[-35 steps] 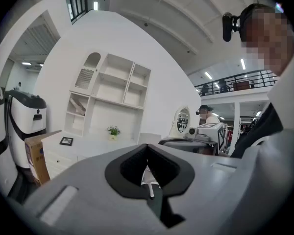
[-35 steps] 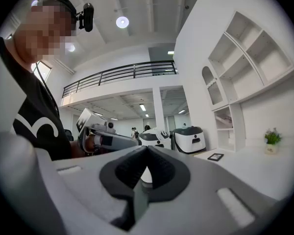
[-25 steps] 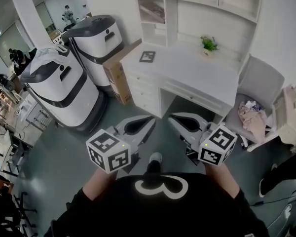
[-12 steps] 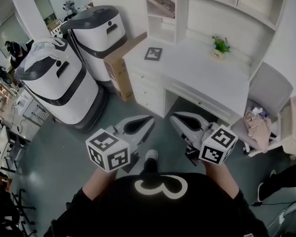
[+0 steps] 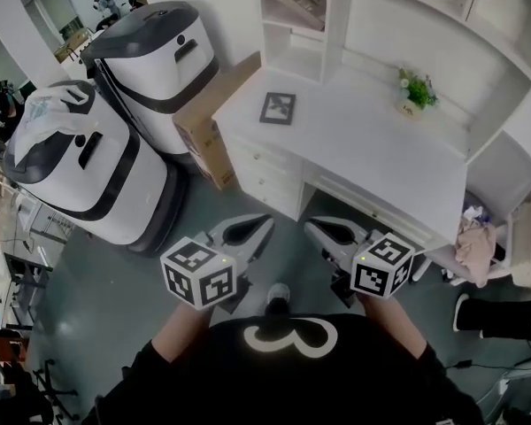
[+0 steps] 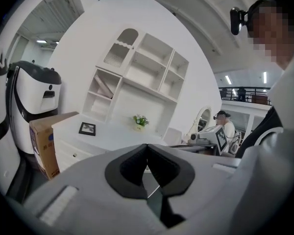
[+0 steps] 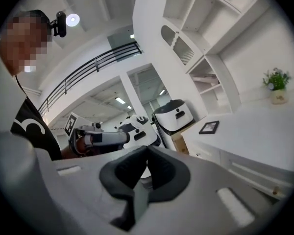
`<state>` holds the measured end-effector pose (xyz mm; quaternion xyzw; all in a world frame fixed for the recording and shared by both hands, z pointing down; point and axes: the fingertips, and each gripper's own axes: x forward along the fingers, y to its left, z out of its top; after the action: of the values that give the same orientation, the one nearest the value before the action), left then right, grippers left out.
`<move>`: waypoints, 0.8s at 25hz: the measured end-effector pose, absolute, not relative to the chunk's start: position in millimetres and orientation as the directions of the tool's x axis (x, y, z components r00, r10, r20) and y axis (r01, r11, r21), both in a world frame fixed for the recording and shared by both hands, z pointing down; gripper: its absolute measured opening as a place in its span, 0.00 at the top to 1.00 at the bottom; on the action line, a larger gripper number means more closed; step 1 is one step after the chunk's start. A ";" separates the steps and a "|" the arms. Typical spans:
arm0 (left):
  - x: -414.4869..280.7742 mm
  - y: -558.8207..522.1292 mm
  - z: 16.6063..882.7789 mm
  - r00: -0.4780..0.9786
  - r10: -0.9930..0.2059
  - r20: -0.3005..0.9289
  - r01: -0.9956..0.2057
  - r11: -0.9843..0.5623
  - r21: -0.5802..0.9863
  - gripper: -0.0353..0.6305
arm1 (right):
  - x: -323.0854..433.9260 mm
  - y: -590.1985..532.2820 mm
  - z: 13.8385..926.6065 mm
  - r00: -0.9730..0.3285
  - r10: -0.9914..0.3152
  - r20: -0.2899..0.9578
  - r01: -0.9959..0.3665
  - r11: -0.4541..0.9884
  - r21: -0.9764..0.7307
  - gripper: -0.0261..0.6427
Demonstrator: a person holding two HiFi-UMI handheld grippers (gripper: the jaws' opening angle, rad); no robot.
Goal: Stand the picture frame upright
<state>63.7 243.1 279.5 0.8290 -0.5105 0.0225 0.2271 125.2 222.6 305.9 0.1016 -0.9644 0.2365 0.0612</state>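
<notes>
Jaws of left gripper [image 6: 147, 146] pressed together, dark pads meeting tip to tip, holding nothing. Same on right gripper [image 7: 147, 148]: shut, nothing gripped. Both held side by side close to the body, over grey floor [image 5: 115, 299], tips toward desk [image 5: 372, 149] but well short of it. Marker cubes at the near ends. Shoe [image 5: 279, 292] on the floor between the two grippers, just behind them.

Frame [image 5: 277, 108] lying flat on the desk top, near its far left corner, dark border around a pale picture, face up. Well apart from both grippers. Plant [image 5: 416, 91] in a small pot at the far right of the desk top, by the wall, well apart from the frame. Shelves [image 5: 301, 16] rising along the far edge, just behind the frame. Drawers [image 5: 261, 171] in the near left front of the desk.

Box [image 5: 208, 127], brown cardboard, set against the left end of the desk. Far machine [image 5: 155, 60], white and black, just left of the box; near machine [image 5: 75, 158], same kind, nearer and further left. Chair [image 5: 504, 171] at the right of the desk, pale cloth [image 5: 473, 235] heaped on its seat. People far off at the top left, too small to make out.
</notes>
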 end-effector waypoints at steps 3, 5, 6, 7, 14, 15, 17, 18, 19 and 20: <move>28.4 204.8 289.4 0.462 -0.837 0.293 -0.868 -0.360 0.341 0.93 | 94.9 185.3 315.7 -0.968 -0.161 0.192 -0.234 0.854 -0.465 0.96; 9.6 184.4 287.7 0.470 -0.836 0.283 -0.866 -0.375 0.330 0.93 | 74.8 166.2 315.4 -0.967 -0.157 0.201 -0.234 0.860 -0.454 0.96; 1.2 175.5 285.2 0.473 -0.837 0.276 -0.866 -0.382 0.324 0.93 | 65.7 158.3 313.9 -0.966 -0.155 0.205 -0.233 0.866 -0.442 0.96; -6.9 167.4 282.6 0.473 -0.839 0.269 -0.866 -0.386 0.318 0.93 | 57.5 151.4 311.8 -0.966 -0.154 0.208 -0.231 0.873 -0.430 0.96; -42.6 123.2 280.9 0.488 -0.835 0.255 -0.857 -0.402 0.323 0.93 | 34.2 108.5 308.2 -0.951 -0.205 0.230 -0.282 0.881 -0.379 0.96; -43.9 118.3 282.7 0.493 -0.831 0.258 -0.855 -0.408 0.322 0.93 | 34.3 102.7 309.8 -0.949 -0.213 0.233 -0.290 0.877 -0.383 0.96; -46.2 109.1 288.1 0.500 -0.825 0.264 -0.852 -0.414 0.320 0.93 | 34.0 92.1 313.8 -0.946 -0.221 0.238 -0.301 0.872 -0.387 0.96; -48.0 104.6 291.8 0.498 -0.825 0.268 -0.853 -0.411 0.322 0.93 | 33.1 87.2 316.0 -0.944 -0.223 0.242 -0.305 0.870 -0.387 0.96; -50.7 100.2 295.9 0.494 -0.826 0.273 -0.855 -0.404 0.327 0.93 | 31.4 82.3 318.2 -0.943 -0.223 0.246 -0.307 0.870 -0.387 0.96; -53.8 95.7 300.1 0.488 -0.827 0.278 -0.857 -0.394 0.333 0.93 | 28.9 77.6 320.0 -0.943 -0.221 0.251 -0.307 0.869 -0.388 0.96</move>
<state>-53.8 95.7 300.1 0.8342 -0.5047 0.0336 0.2197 28.9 77.6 320.0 0.1372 -0.9616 0.2157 0.0995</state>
